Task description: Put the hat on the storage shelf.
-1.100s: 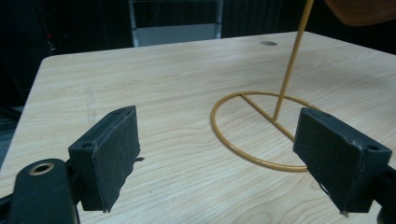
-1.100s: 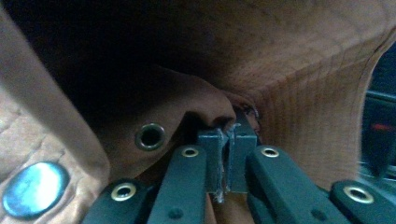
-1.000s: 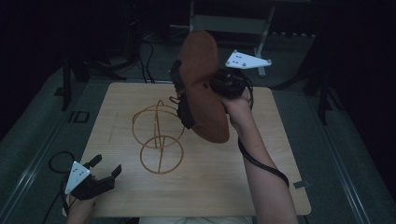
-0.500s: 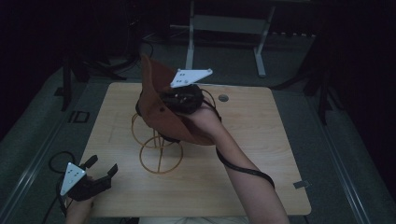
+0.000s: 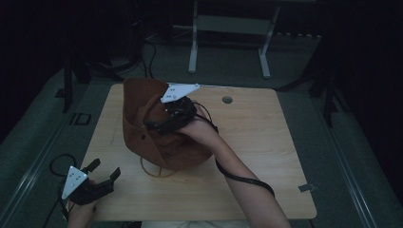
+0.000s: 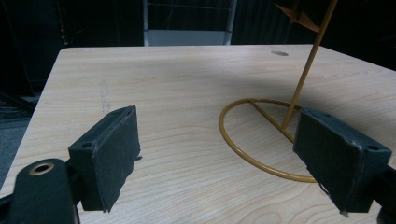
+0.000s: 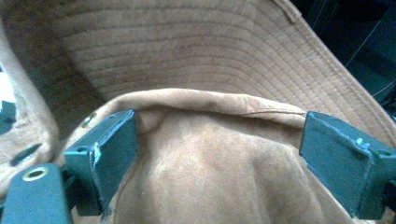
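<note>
Brown suede hat (image 5: 157,135) sits over the gold wire stand (image 6: 261,140) at the desk's (image 5: 266,156) centre, crown toward 5 o'clock, stitched brim tipped up toward 11. Right claw (image 5: 154,127) rests spread against the soft crown. Left claw (image 5: 102,170) hangs apart at 7 o'clock, gripping nothing.

light wooden table (image 5: 266,156) with round grommet hole (image 5: 227,99) near far edge | grey metal frame (image 5: 228,40) on dark floor (image 5: 309,61) behind table
</note>
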A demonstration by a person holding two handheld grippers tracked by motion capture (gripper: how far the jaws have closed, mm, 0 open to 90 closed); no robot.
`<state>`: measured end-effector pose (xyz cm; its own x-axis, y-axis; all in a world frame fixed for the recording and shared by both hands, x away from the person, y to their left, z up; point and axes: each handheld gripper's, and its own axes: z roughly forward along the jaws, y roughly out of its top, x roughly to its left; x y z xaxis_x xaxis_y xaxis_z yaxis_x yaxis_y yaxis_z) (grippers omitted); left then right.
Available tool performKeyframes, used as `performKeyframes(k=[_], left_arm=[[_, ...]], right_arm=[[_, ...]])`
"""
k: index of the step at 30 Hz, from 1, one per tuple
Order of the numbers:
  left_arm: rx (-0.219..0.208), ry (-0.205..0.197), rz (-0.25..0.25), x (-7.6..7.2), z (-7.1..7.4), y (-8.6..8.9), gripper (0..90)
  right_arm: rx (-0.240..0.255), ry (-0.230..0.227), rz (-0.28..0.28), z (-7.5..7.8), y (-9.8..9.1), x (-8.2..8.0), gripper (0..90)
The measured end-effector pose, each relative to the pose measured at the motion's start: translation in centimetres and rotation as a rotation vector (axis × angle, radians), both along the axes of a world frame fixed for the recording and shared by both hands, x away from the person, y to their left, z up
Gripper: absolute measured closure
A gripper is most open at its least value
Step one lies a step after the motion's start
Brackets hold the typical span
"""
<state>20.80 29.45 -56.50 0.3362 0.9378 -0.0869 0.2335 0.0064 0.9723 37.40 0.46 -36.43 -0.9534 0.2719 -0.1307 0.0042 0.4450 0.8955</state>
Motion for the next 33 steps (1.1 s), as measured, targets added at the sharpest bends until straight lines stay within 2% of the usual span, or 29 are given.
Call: performKeyframes(k=[2,3,6,8,10,12,15,17,27,30,33], left_arm=[[0.005,0.0,0.003,0.0,0.0,0.0,15.4],[0.002,-0.001,0.002,0.0,-0.1,0.0,15.4],[0.007,0.005,-0.003,0.0,-0.2,0.0,15.4],[0.008,0.008,-0.007,0.1,-0.3,-0.2,15.4],[0.019,0.011,-0.01,0.2,-0.3,-0.2,15.3],[0.024,0.014,-0.011,0.2,-0.4,-0.4,15.3],[0.028,0.018,-0.013,0.3,-0.5,-0.4,15.4],[0.025,0.019,-0.012,0.3,-0.5,-0.4,15.3],[0.037,0.019,-0.012,0.4,-0.7,-0.5,15.3],[0.043,0.022,-0.012,0.4,-0.7,-0.5,15.3],[0.047,0.024,-0.014,0.5,-0.8,-0.6,15.3]], right_arm=[[0.014,0.024,0.015,0.2,-0.5,0.1,11.0],[0.008,0.022,0.024,0.3,-0.8,0.1,11.1],[0.041,0.024,0.01,0.5,-1.8,0.1,11.5],[0.068,0.01,-0.025,0.6,-2.7,0.2,11.7],[0.08,0.023,-0.038,0.7,-3.5,0.4,13.0],[0.094,0.012,-0.053,0.6,-4.3,0.5,13.0],[0.093,0.019,-0.065,0.3,-5.4,0.8,13.0],[0.075,0.015,-0.076,0.1,-6.2,0.9,13.0],[0.09,0.032,-0.146,-1.2,-10.1,1.5,13.0],[0.08,0.037,-0.171,-1.8,-11.2,1.7,13.0],[0.085,0.056,-0.19,-2.4,-12.2,1.8,13.0]])
